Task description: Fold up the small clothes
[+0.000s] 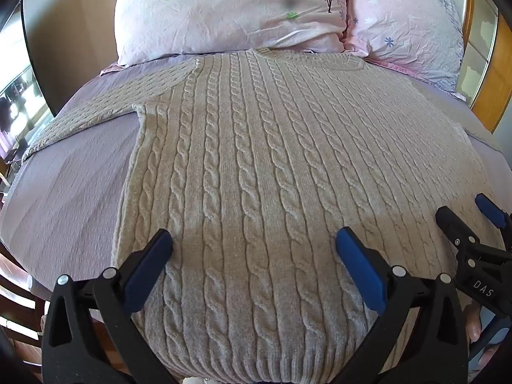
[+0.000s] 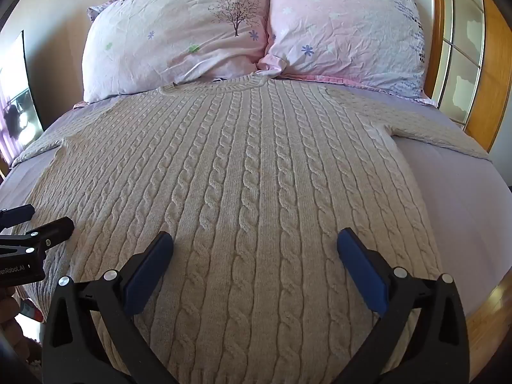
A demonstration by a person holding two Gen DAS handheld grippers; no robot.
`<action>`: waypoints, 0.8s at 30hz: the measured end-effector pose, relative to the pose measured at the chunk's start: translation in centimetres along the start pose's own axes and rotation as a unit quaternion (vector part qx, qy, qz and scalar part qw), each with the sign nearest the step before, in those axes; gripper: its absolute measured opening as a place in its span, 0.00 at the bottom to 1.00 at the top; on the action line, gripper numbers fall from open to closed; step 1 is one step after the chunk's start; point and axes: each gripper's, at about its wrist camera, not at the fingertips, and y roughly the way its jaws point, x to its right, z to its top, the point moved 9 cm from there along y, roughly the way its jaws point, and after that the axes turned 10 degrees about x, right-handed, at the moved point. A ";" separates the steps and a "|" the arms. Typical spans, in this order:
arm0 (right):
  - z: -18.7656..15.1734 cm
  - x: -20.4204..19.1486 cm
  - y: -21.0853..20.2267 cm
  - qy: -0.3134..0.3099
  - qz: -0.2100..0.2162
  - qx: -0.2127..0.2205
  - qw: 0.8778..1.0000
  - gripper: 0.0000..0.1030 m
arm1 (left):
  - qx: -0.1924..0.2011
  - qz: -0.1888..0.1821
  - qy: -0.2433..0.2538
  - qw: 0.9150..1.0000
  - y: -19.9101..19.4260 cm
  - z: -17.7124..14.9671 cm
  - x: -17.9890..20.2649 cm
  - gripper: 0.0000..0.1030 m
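Observation:
A beige cable-knit sweater (image 1: 256, 160) lies flat on the bed, collar toward the pillows, sleeves spread to both sides; it also shows in the right wrist view (image 2: 243, 176). My left gripper (image 1: 254, 240) is open and empty above the sweater's lower left part, near the hem. My right gripper (image 2: 254, 240) is open and empty above the lower right part. The right gripper also shows at the right edge of the left wrist view (image 1: 464, 211), and the left gripper at the left edge of the right wrist view (image 2: 35, 217).
The bed has a lilac sheet (image 1: 70, 185), also seen in the right wrist view (image 2: 464, 192). Two pink flowered pillows (image 2: 179, 38) (image 2: 345, 28) lie at the head. A wooden frame with glass panes (image 2: 460, 64) stands at right. A mirror (image 1: 16, 89) is at left.

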 end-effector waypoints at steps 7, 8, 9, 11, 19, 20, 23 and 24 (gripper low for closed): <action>0.0 0.0 0.0 0.000 -0.001 0.000 1.000 0.99 | 0.001 0.000 0.000 1.000 0.0 0.0 0.0 0.98; 0.0 0.0 0.0 0.000 -0.001 0.000 1.000 0.99 | 0.001 0.000 0.000 1.000 0.0 0.0 0.0 0.98; 0.0 0.0 0.0 0.000 0.000 0.000 1.000 0.99 | 0.001 0.000 0.000 1.000 0.0 0.0 0.0 0.98; 0.0 0.0 0.0 0.000 0.000 0.000 1.000 0.99 | 0.001 0.000 0.000 1.000 0.0 0.0 0.0 0.98; 0.0 0.1 -0.1 0.000 0.000 0.000 1.000 0.99 | 0.002 0.000 0.000 1.000 0.0 0.0 0.0 0.98; 0.0 0.1 -0.1 0.000 0.000 0.000 1.000 0.99 | 0.002 0.000 0.000 1.000 0.0 0.0 0.0 0.98; 0.0 0.1 -0.1 0.000 0.000 0.000 1.000 0.99 | 0.002 0.000 0.000 1.000 0.0 0.0 0.0 0.98; 0.0 0.1 -0.1 0.000 0.000 0.000 1.000 0.99 | 0.002 0.000 0.000 1.000 0.0 0.1 0.0 0.98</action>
